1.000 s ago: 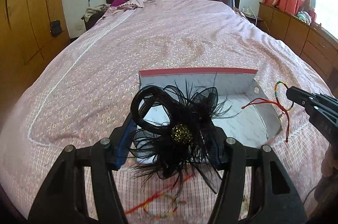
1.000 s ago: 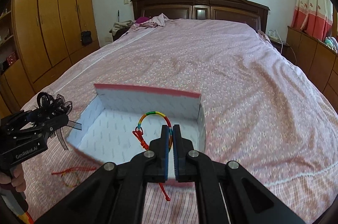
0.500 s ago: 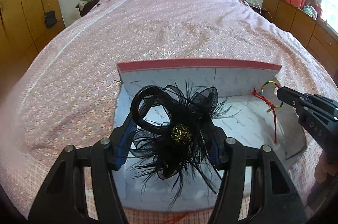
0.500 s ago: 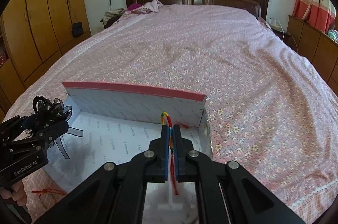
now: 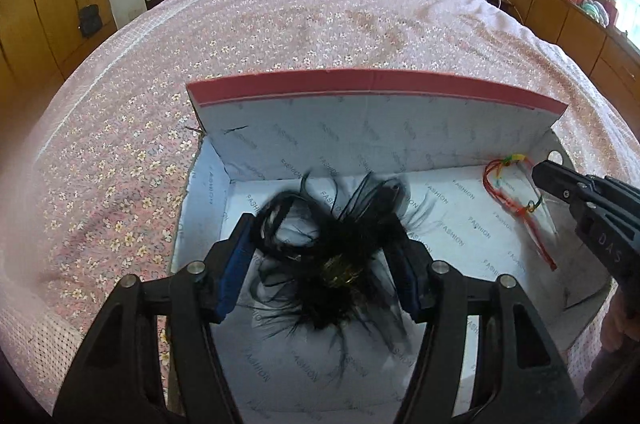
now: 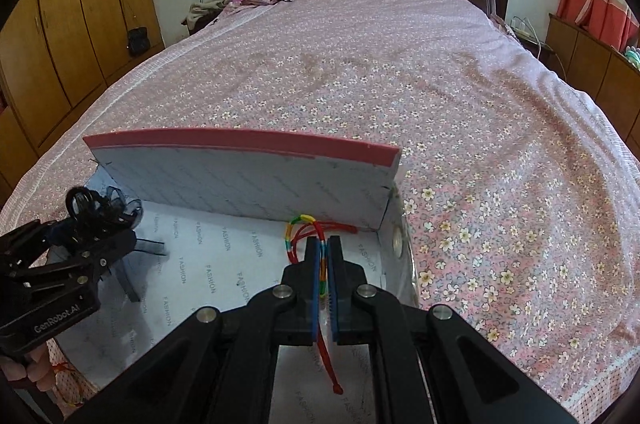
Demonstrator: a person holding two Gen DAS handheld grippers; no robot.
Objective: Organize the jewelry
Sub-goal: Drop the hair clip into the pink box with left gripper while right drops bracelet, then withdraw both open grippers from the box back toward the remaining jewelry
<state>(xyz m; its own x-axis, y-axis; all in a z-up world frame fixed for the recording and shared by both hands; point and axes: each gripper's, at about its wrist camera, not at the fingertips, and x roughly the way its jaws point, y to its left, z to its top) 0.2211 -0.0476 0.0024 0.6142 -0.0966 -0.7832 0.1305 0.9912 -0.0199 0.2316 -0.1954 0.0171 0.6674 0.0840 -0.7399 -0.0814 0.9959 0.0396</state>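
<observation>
My left gripper [image 5: 326, 256] is opening, the black feather hairpiece [image 5: 332, 248] blurred between its pads, over the open box [image 5: 360, 147]. At two o'clock, my right gripper [image 6: 325, 252] pinches the rainbow cord bracelet [image 6: 298, 228] inside it. Beyond, the pink bed [image 6: 400, 71].

"fashion" on box lining [image 5: 452, 224], "genrobot.ai" on left tool [image 6: 60, 320]

The box [image 5: 360, 143] is pale grey inside, printed with repeated grey "FASHION" lettering, and its upright flap has a pink-red edge. In the box, a black feathered hair ornament [image 5: 336, 248] has a gold centre, and a bracelet [image 6: 306, 236] is red cord with rainbow banding. Under the box, the bedspread [image 6: 440, 95] is pink with small cream flowers.
</observation>
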